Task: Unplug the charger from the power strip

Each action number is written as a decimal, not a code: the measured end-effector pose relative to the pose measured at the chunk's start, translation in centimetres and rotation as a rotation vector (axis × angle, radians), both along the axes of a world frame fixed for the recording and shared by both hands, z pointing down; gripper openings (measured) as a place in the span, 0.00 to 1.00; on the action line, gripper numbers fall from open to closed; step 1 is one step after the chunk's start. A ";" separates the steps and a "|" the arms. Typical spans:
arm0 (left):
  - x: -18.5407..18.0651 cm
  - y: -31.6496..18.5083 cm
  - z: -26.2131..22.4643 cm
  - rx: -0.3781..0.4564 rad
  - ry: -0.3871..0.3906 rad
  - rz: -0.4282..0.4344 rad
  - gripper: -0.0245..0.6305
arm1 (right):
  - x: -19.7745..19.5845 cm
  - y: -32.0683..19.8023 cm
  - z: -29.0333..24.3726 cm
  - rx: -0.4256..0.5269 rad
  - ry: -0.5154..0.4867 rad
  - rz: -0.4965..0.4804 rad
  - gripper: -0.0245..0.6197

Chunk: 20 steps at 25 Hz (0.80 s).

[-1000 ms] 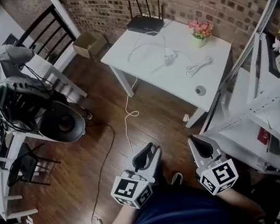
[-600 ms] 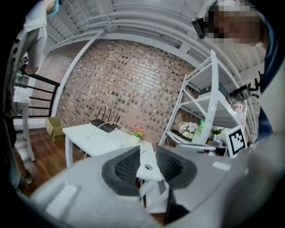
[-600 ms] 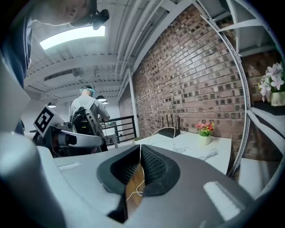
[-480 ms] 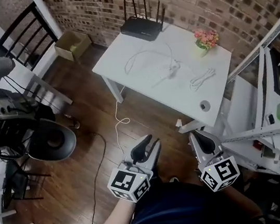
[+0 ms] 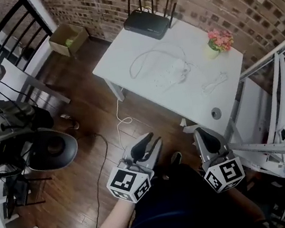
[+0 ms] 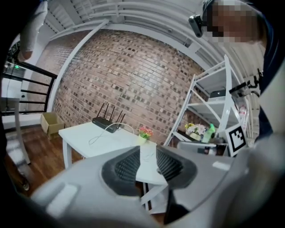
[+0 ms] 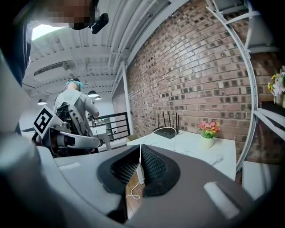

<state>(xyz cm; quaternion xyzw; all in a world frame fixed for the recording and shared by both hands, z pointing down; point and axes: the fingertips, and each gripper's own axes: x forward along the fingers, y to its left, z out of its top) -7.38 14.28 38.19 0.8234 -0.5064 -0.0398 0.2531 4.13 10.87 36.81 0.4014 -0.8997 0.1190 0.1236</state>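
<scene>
A white power strip (image 5: 175, 71) lies mid-table on the white table (image 5: 123, 60), with a white cable looping from it; the charger in it is too small to tell apart. Both grippers hang low in the head view, well short of the table and touching nothing. My left gripper (image 5: 148, 145) (image 6: 147, 154) is open, nothing between its fingers. My right gripper (image 5: 201, 134) (image 7: 140, 153) is shut and empty. Both gripper views look level toward the table (image 6: 84, 136) (image 7: 196, 144) and the brick wall behind it.
A black router (image 5: 150, 22) and a flower pot (image 5: 219, 40) stand at the table's back; a loose white cable (image 5: 214, 82) lies at its right. A cord (image 5: 120, 124) trails onto the wood floor. Black chair (image 5: 51, 148) left, white shelving (image 5: 274, 116) right, cardboard box (image 5: 68, 39) far left.
The person has stepped toward the table, so the chair and railing have slid leftward in the head view. Both grippers came along in the same pose, jaws unchanged.
</scene>
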 end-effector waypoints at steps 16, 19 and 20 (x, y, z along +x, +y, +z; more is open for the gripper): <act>3.3 -13.3 -0.3 0.071 -0.311 -0.059 0.22 | 3.1 -14.4 1.9 0.017 -0.005 -0.049 0.06; 3.3 -14.6 0.7 0.059 -0.304 -0.058 0.22 | 3.2 -15.8 3.1 -0.001 0.024 -0.042 0.06; 3.0 -14.9 1.1 0.048 -0.291 -0.059 0.22 | 3.2 -16.2 3.5 -0.007 0.034 -0.037 0.06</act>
